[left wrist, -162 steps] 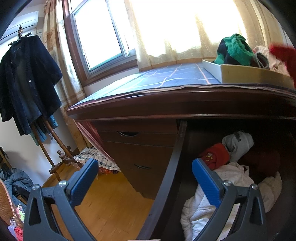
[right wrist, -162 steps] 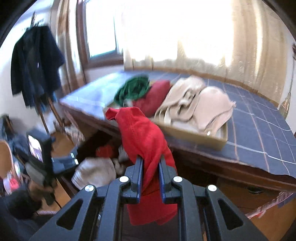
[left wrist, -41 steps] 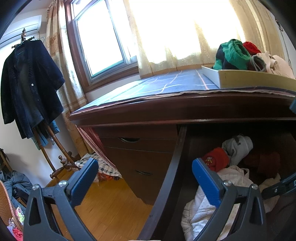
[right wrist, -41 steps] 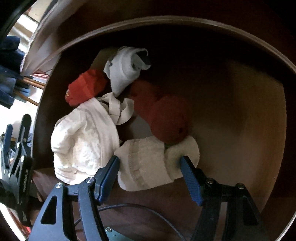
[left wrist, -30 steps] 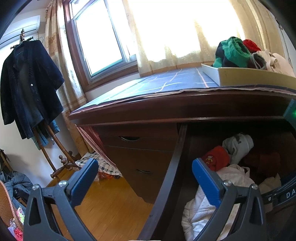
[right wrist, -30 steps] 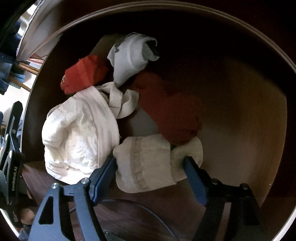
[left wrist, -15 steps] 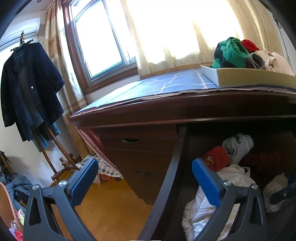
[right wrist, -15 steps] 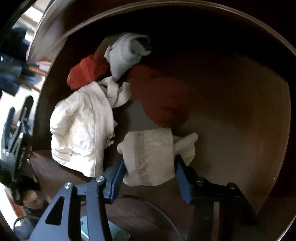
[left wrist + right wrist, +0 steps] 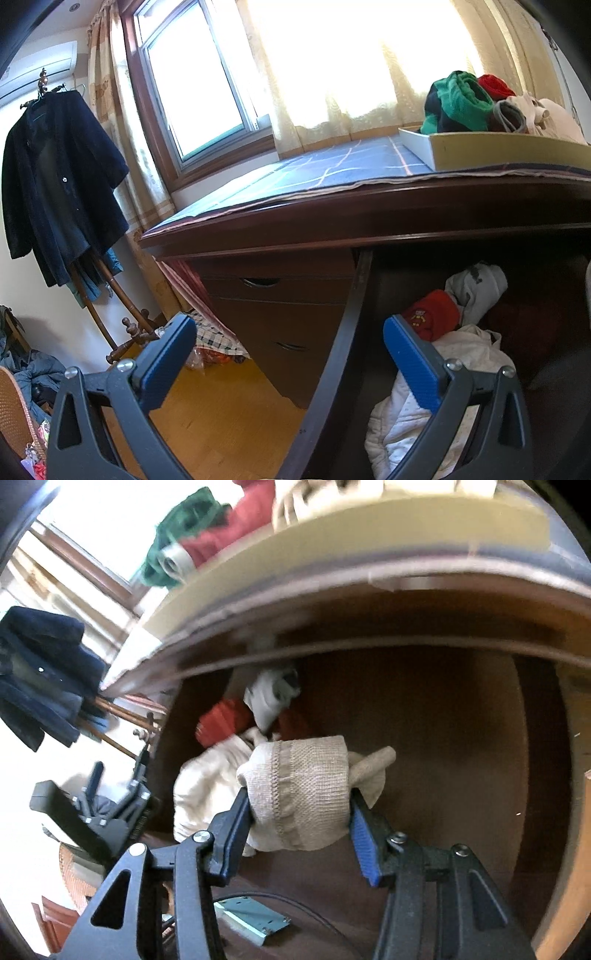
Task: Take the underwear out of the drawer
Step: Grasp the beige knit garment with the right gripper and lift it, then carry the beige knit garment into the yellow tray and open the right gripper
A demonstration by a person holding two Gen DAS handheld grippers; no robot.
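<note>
- Your right gripper [image 9: 299, 805] tilts steeply down over the open dark wooden drawer [image 9: 424, 716]. Its jaws stand partly apart and are clamped on a rolled bundle of beige ribbed-knit underwear [image 9: 306, 794].
- The blue-faced fingers [image 9: 364, 845] press the bundle from both sides, and the soft roll bulges between them. A stitched seam runs down its front, and a loose beige flap sticks out to the right.
- The bundle hangs in the grip, clear above the drawer's smooth brown bottom.
- Your left gripper [image 9: 288, 365] points gently downward beside the drawer's front edge [image 9: 332, 369]. Its jaws are spread wide with nothing between them, one blue pad [image 9: 412, 363] over the drawer, the other over the yellow wooden floor [image 9: 221, 417].
- Left in the drawer are a crumpled white dotted cotton garment [image 9: 413, 413], a small red knitted piece with a printed figure [image 9: 430, 319], a pale grey rolled piece [image 9: 476, 291] and a dark red cloth [image 9: 524, 325], all heaped toward the left rear corner.
- On the blue chequered cloth [image 9: 332, 166] that covers the top stands a shallow cream tray [image 9: 498, 155], piled with green, red, grey and beige garments [image 9: 458, 103].
- A dark coat [image 9: 55, 177] hangs on a wooden stand by the window.
</note>
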